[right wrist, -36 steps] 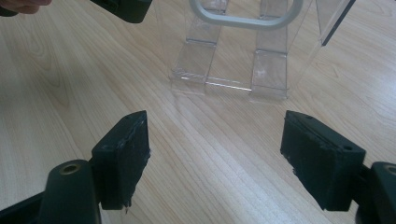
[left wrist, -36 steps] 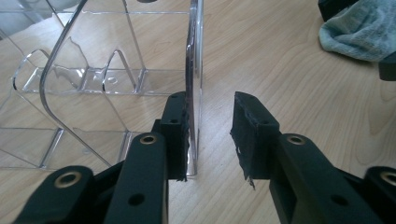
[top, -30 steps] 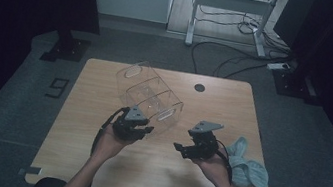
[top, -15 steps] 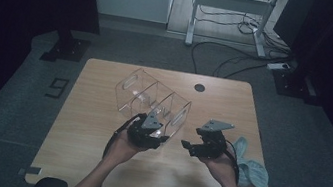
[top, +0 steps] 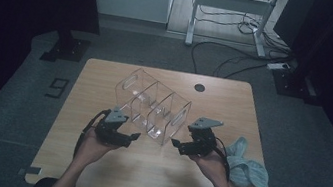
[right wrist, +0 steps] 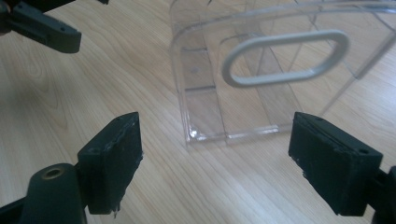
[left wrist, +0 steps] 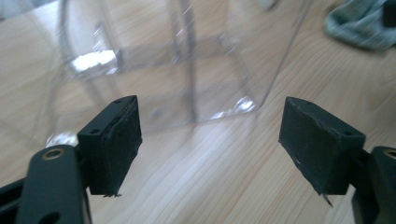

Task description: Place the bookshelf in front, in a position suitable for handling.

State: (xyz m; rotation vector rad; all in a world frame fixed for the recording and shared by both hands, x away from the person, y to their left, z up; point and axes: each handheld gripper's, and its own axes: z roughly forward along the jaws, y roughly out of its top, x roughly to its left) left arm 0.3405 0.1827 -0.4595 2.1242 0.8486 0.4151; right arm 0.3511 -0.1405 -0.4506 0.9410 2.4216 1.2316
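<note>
A clear plastic organizer (top: 152,104) with several compartments and oval handle cut-outs stands on the wooden table (top: 106,79). My left gripper (top: 133,136) lies just off its near left corner, and my right gripper (top: 175,143) just off its near right corner. In the left gripper view the left gripper (left wrist: 210,135) is open, its jaws have just been opening, and only bare wood lies between them, with the organizer (left wrist: 187,60) a little ahead. In the right gripper view the right gripper (right wrist: 215,154) is open, its jaws have also just widened, and the organizer's handle end (right wrist: 261,93) stands ahead.
A crumpled light-blue cloth (top: 246,167) lies at the table's right edge beside the right hand. A black round grommet (top: 199,87) sits at the far edge of the table. Cables and a metal stand lie on the floor beyond.
The left gripper has come off the organizer's near side and drawn back to the left with its jaws wider. The organizer sits slightly nearer than a second ago. The right hand has barely shifted.
</note>
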